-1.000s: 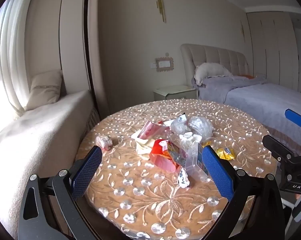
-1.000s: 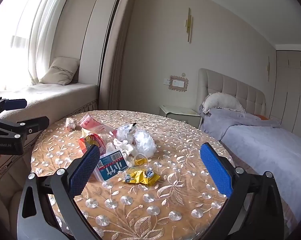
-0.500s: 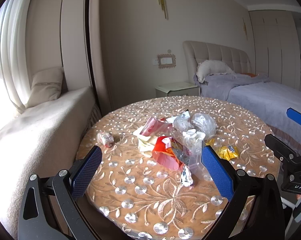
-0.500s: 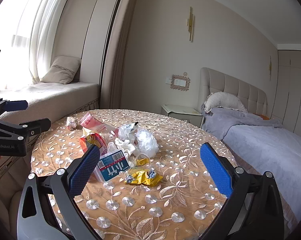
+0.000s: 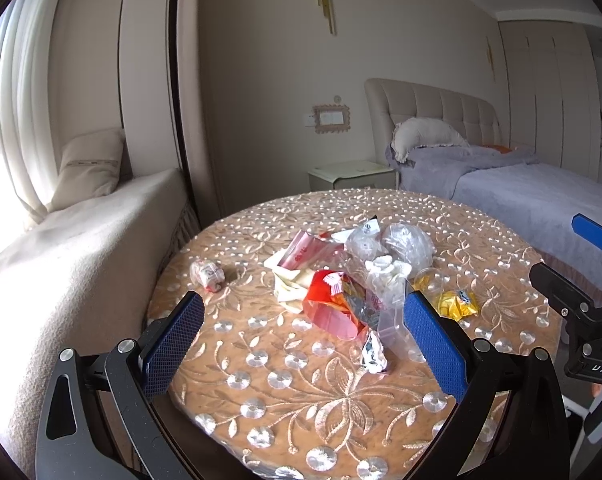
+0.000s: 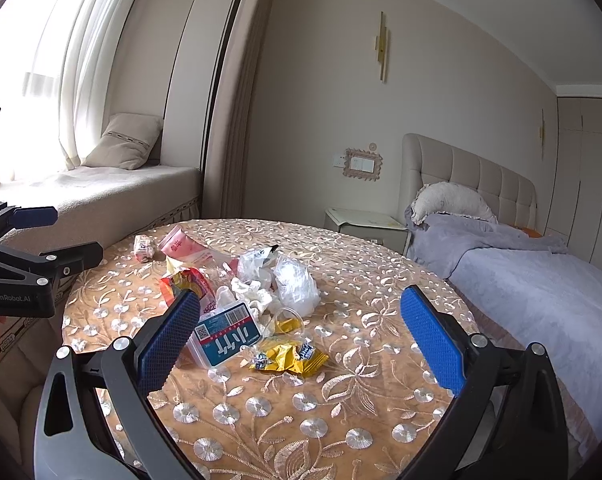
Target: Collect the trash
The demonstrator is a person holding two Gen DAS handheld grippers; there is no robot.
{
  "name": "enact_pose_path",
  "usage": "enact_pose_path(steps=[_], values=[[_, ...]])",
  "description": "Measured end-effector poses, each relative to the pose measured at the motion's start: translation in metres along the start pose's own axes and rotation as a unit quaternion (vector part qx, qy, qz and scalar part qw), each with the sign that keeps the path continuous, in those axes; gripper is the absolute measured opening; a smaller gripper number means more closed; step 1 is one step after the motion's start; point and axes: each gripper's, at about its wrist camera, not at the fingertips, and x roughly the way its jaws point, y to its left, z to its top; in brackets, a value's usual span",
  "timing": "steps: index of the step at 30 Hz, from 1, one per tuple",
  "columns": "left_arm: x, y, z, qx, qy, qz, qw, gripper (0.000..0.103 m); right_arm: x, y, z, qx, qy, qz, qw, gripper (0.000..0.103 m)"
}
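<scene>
Both grippers hang above the near edge of a round table [image 5: 285, 392] with their jaws spread wide and nothing between them. In the left wrist view the left gripper [image 5: 301, 344] frames the trash pile [image 5: 353, 280] at about 12 o'clock from its fingers; the right gripper [image 5: 581, 280] shows at 3 o'clock, apart from the pile. In the pile a red wrapper [image 5: 329, 304] lies at its near side, a pink packet [image 5: 309, 250] at 11 o'clock of it, clear bags [image 5: 401, 240] at 1 o'clock, a yellow wrapper [image 5: 455, 302] at 3 o'clock, and a silver scrap [image 5: 373, 354] at 6 o'clock. A small crumpled ball [image 5: 208, 274] sits alone at 9 o'clock of the pile. In the right wrist view the right gripper [image 6: 301, 340] has a clear box with a blue label [image 6: 225, 336] just beside its left finger, and the yellow wrapper [image 6: 289, 358] lies between the fingers on the cloth. A bed [image 6: 521, 280] stands at 2 o'clock.
</scene>
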Motion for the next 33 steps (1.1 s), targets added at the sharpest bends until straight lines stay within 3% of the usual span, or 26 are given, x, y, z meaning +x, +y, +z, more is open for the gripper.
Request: enact_pose_path(steps=[8, 16, 33], values=[[0.035, 0.010, 0.017, -0.002, 0.004, 0.034, 0.9994, 0.098, 0.026, 0.004, 0.007, -0.010, 0.008, 0.009, 1.000, 0.099], [0.071, 0.013, 0.027, 0.006, 0.028, 0.025, 0.9993, 0.098, 0.063, 0.010, 0.017, -0.013, 0.037, 0.050, 0.998, 0.099], [0.160, 0.010, 0.043, 0.066, 0.067, -0.005, 0.9956, 0.098, 0.127, 0.017, 0.025, -0.032, 0.053, 0.035, 0.998, 0.099]])
